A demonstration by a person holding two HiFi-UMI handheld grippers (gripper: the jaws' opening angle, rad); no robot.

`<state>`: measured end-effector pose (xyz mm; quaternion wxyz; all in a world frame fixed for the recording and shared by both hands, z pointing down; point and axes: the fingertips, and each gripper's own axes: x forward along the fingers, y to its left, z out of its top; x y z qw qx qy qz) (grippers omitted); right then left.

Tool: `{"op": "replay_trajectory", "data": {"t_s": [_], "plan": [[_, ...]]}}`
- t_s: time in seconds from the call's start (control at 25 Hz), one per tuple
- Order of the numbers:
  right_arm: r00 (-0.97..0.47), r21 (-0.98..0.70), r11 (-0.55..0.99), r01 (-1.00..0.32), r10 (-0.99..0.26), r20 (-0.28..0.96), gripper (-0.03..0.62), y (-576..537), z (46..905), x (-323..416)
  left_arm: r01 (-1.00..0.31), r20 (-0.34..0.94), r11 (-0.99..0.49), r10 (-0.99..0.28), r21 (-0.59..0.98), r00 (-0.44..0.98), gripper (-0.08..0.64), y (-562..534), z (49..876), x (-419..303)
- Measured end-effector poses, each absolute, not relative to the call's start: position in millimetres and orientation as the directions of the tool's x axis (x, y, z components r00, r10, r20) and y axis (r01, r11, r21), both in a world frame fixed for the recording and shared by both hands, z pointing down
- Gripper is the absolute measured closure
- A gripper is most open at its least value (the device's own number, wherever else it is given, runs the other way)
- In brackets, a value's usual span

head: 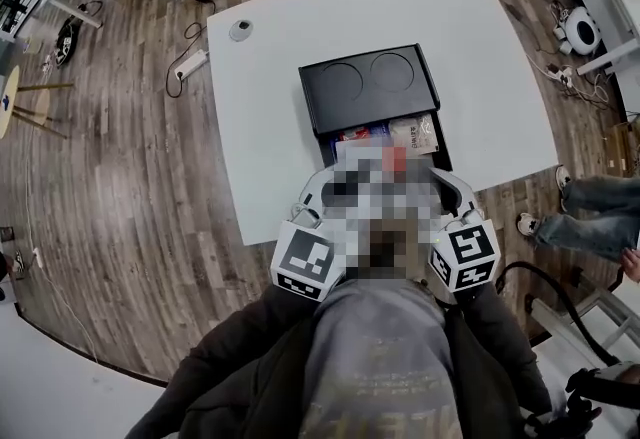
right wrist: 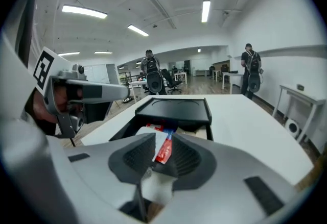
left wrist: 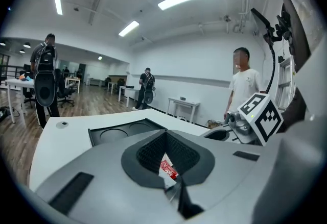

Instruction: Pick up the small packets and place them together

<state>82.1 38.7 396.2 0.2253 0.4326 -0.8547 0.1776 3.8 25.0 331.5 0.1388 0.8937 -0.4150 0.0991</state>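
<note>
Packets point(head: 415, 134) in black tray point(head: 368, 77); left gripper point(left wrist: 166, 164), right gripper point(right wrist: 159, 152) jaws each tight on a sachet point(right wrist: 164, 149).

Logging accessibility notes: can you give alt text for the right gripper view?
The right hand-held gripper grips a small red-and-white packet upright between its jaws. Beyond it, a black tray holding more packets sits on a white table.

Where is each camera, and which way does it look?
Head view: on the person's head, steeply down onto the black tray; grey top, marker cubes show.
Left gripper view: on the left gripper, past its jaws, over the tray.
Right gripper view: on the right gripper, past its jaws, towards the tray.
All share the tray.
</note>
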Motion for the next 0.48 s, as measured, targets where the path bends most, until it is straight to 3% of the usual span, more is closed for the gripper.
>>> {"op": "replay_trajectory", "data": {"t_s": [0.48], "plan": [[-0.599,-0.141,0.675,-0.724,-0.515,0.613,0.497,-22.0,404.8,42.3,-0.775,0.309,-0.600,-0.712,0.198,0.630,0.558,-22.6,342.4,-32.1]]}}
